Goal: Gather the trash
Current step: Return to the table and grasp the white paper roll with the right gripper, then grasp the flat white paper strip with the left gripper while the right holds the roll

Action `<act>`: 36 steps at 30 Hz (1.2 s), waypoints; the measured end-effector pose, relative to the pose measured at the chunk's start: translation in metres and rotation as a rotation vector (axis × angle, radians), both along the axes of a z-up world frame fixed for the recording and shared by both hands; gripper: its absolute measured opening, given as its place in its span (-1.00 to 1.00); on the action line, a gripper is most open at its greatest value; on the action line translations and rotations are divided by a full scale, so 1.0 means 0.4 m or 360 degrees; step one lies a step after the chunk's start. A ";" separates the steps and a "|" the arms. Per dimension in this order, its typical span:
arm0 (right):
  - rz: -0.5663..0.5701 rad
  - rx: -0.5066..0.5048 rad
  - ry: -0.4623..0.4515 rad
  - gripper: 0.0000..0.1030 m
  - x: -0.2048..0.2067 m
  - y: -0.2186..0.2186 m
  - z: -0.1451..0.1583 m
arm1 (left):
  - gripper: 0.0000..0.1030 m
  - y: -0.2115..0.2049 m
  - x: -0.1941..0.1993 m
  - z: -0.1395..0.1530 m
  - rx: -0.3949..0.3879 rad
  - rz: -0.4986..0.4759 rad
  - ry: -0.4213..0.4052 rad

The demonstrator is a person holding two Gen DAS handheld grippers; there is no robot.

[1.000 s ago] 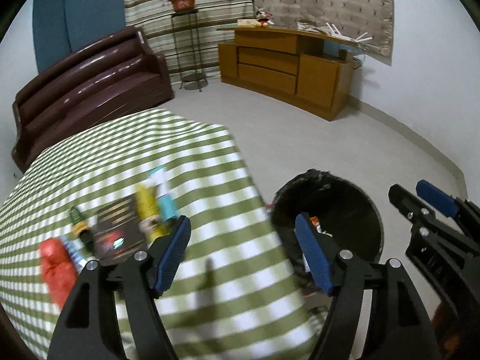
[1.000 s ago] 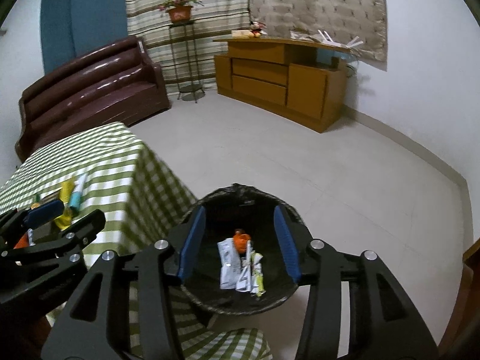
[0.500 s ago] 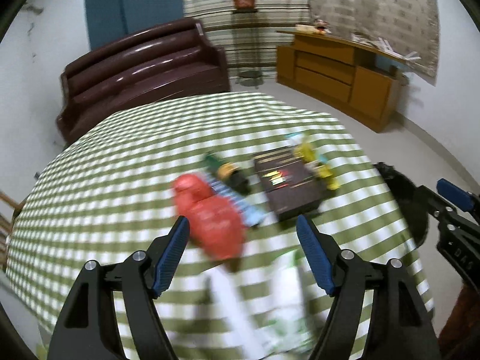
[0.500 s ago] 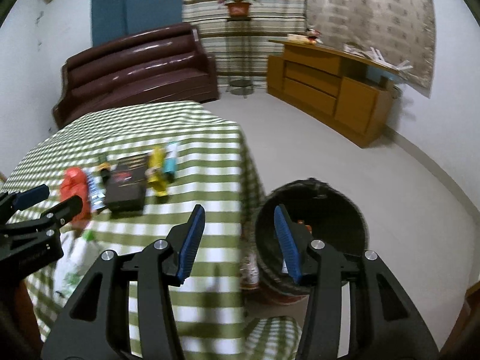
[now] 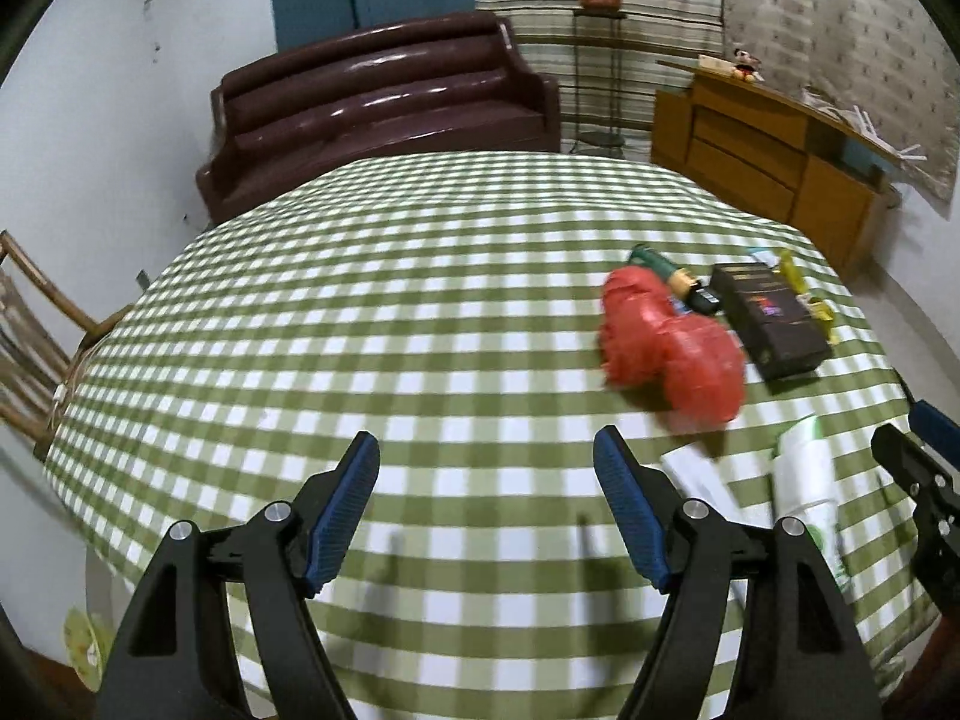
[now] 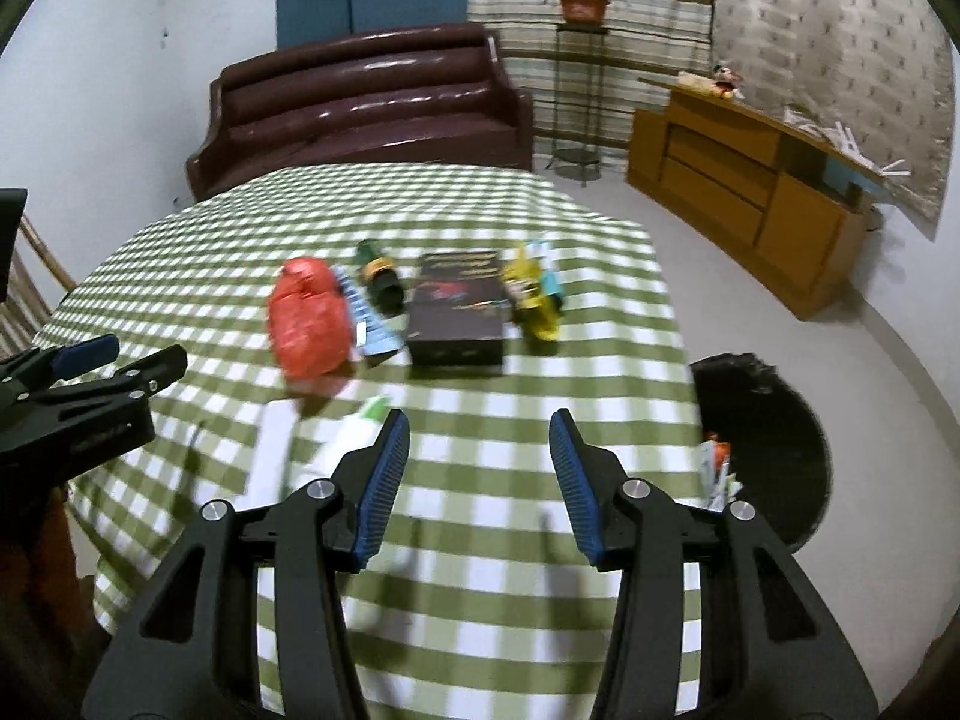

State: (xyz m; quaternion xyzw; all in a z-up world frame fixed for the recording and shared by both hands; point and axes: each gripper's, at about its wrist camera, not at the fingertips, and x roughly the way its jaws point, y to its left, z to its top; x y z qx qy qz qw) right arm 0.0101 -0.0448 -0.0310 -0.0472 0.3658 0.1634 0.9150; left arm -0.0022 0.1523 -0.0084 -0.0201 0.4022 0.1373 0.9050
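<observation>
Both grippers hang over a table (image 6: pixel 480 630) covered in green-and-white checked cloth, angled down at it. The left gripper (image 5: pixel 486 510) has its blue-padded jaws wide apart with only bare cloth between them; the right gripper (image 6: pixel 477 480) stands with its jaws apart too, narrower, nothing in them. The trash lies ahead of the right gripper in a row — a crumpled red bag (image 6: pixel 309 318), a blue-striped wrapper (image 6: pixel 366 318) touching its side, a small dark bottle (image 6: pixel 381 282), a flat dark box (image 6: pixel 459 309), then a yellow wrapper (image 6: pixel 534 297). Nearer, ahead-left of the right jaws, lie blurred white papers (image 6: pixel 312 456). From the left gripper the same heap sits ahead and to the right. A black-lined bin (image 6: pixel 774 450) stands on the pale floor just right of the right gripper, beside the table edge, scraps visible inside. Beyond the table: a maroon sofa (image 5: pixel 384 102), a wooden cabinet (image 6: pixel 750 192), a potted plant (image 6: pixel 582 0) on a stand before striped curtains.
</observation>
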 end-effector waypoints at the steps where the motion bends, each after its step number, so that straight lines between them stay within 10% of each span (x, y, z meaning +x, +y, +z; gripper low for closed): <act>1: 0.0013 0.0000 0.0002 -0.08 -0.004 0.010 -0.001 | 0.39 0.010 -0.005 -0.004 -0.0001 0.0015 0.0003; 23: 0.0116 -0.0099 0.0116 0.13 -0.022 0.108 -0.068 | 0.42 0.044 -0.030 -0.043 0.0007 0.0081 0.0056; 30: 0.0136 -0.0132 0.0104 -0.44 -0.030 0.105 -0.070 | 0.42 0.016 -0.017 -0.040 -0.0007 0.0038 0.0060; 36: 0.0107 -0.0159 0.0055 -0.44 -0.042 0.072 -0.058 | 0.42 -0.034 -0.004 -0.028 -0.0022 -0.0037 0.0048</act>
